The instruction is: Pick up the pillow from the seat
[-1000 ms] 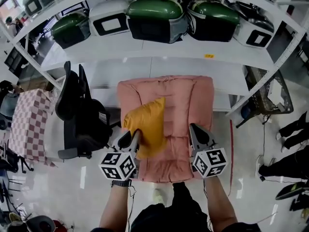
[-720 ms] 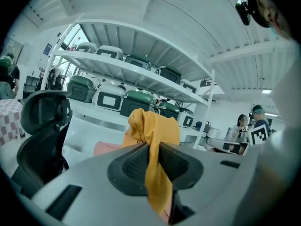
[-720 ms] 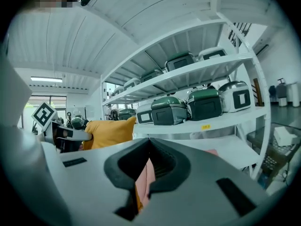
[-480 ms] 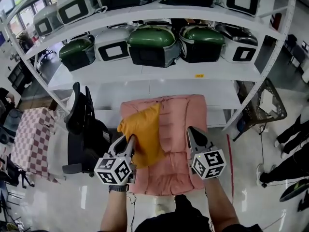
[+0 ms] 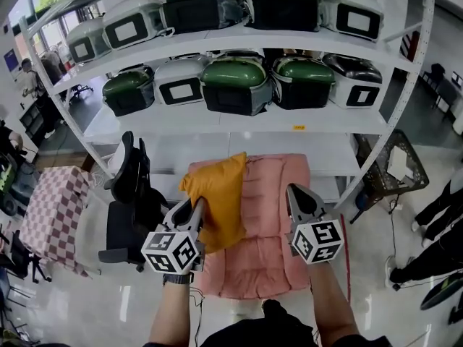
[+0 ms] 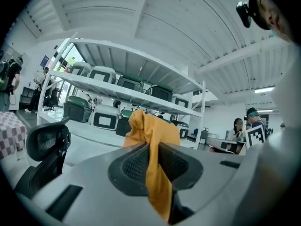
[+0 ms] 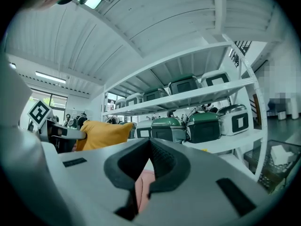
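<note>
A mustard-yellow pillow [image 5: 217,197] hangs lifted above the pink cushioned seat [image 5: 271,215], pinched at its lower edge by my left gripper [image 5: 197,208]. In the left gripper view the yellow fabric [image 6: 155,131] runs straight down between the two dark pads [image 6: 134,164], which are shut on it. My right gripper [image 5: 295,192] hovers over the right side of the seat, its jaws together and nothing between them. In the right gripper view [image 7: 150,144] the pillow [image 7: 101,133] shows at the left and a strip of pink seat [image 7: 142,187] below the jaws.
White shelves [image 5: 239,125] behind the seat carry several green and white cases [image 5: 235,85]. A black office chair [image 5: 130,194] stands left of the seat, a checkered cloth [image 5: 51,215] further left. A wire basket [image 5: 394,161] and people's legs [image 5: 443,201] are at the right.
The left gripper has carried the pillow up off the seat. Both grippers have risen, and the view has tilted up, so more shelves show.
</note>
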A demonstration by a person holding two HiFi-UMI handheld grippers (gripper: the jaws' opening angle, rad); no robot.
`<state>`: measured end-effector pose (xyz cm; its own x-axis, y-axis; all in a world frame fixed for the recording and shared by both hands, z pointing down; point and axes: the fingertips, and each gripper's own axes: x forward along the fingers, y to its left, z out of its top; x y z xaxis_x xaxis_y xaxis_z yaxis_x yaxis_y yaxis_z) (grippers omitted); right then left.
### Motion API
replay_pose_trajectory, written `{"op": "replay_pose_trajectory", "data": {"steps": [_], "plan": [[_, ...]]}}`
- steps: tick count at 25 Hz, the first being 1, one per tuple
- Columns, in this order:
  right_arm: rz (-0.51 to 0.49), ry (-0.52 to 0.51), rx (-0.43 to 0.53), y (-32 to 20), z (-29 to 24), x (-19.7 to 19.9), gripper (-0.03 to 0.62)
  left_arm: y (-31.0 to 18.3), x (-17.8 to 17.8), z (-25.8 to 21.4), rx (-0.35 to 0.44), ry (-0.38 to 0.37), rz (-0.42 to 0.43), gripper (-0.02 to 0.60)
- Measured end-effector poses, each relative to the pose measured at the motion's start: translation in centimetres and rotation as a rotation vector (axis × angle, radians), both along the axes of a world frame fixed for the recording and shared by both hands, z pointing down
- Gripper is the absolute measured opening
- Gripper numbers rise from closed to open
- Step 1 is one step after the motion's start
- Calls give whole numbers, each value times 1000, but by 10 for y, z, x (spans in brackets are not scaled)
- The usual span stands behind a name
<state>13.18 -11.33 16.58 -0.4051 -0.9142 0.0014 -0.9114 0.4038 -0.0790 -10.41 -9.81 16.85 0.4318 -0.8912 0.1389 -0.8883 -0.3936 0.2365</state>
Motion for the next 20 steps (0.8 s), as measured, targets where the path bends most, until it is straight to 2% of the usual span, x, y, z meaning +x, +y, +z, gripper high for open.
{"op": "replay_pose_trajectory", "data": {"steps": [20], "plan": [[13,-1,95,28,-58,-5,3,36,-3,-64,126,-1,8,57]]}}
